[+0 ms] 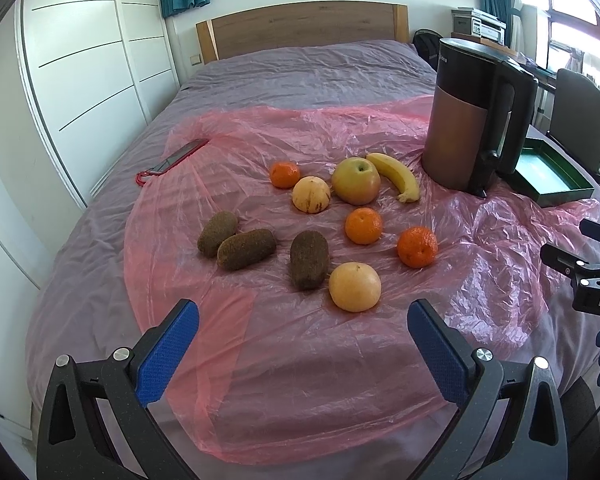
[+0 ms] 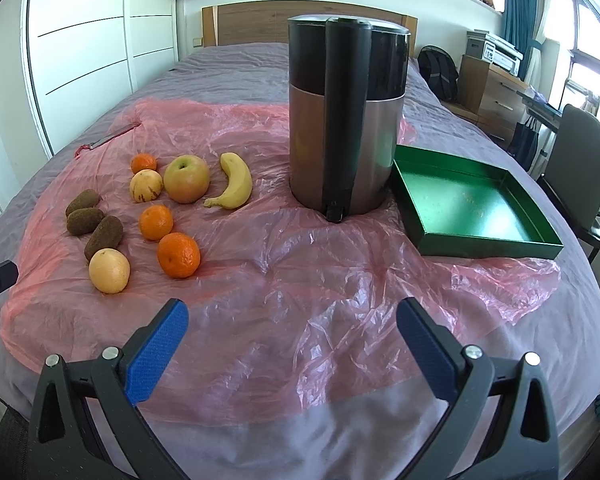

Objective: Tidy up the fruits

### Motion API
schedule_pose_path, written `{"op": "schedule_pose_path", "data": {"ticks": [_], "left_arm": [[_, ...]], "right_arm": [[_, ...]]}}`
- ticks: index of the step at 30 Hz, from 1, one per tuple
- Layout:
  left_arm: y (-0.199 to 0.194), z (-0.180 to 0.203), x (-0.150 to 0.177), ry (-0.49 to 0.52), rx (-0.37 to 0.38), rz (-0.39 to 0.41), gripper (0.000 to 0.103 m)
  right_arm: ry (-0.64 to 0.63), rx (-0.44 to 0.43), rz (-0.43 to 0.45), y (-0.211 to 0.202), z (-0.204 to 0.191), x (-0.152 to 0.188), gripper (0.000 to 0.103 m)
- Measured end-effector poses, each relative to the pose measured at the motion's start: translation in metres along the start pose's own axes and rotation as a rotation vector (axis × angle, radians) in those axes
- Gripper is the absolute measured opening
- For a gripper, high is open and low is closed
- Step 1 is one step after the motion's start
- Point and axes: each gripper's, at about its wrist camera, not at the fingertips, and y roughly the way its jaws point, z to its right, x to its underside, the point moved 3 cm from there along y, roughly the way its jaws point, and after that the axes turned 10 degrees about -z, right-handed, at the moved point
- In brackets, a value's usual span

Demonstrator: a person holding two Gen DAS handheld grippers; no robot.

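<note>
On the bed [image 1: 80, 240], over a pink plastic sheet [image 2: 300, 280], the fruit is spread loose, none of it yet in the green tray [image 2: 536, 236], which is seen empty in the right wrist view. From the left gripper [image 1: 303, 320] the pale round fruit [image 1: 355, 287] lies at about 12 o'clock, just beyond the jaws and slightly toward the 1 o'clock side; no other piece is closer to either tool. Its shape is near round, so no long axis need be matched. The kiwi [image 1: 309, 259] beside it, at 11 o'clock, lies lengthwise along the line of the jaws. From the right gripper [image 2: 292, 322] the same pale fruit is found at 10 o'clock, well off to the side, and the tray at 2 o'clock behind the kettle [image 2: 346, 120]. The left is judged the nearer for the pick, the right the nearer to the tray. Both pairs of jaws are spread wide, with nothing between them.
</note>
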Motion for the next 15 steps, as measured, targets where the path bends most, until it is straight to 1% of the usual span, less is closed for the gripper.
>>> {"op": "schedule_pose_path", "data": {"ticks": [8,15], "left_arm": [[0.0061,0.0021,0.0012,0.012,-0.009,-0.025,0.102],[0.0097,0.0005,0.0027,0.007,-0.001,-0.042,0.102]], "right_arm": [[0.001,0.007,-0.006,0.0019,-0.0016,0.0009,0.103],[-0.001,0.004,-0.012,0.0032,-0.0037,0.0002,0.103]]}}
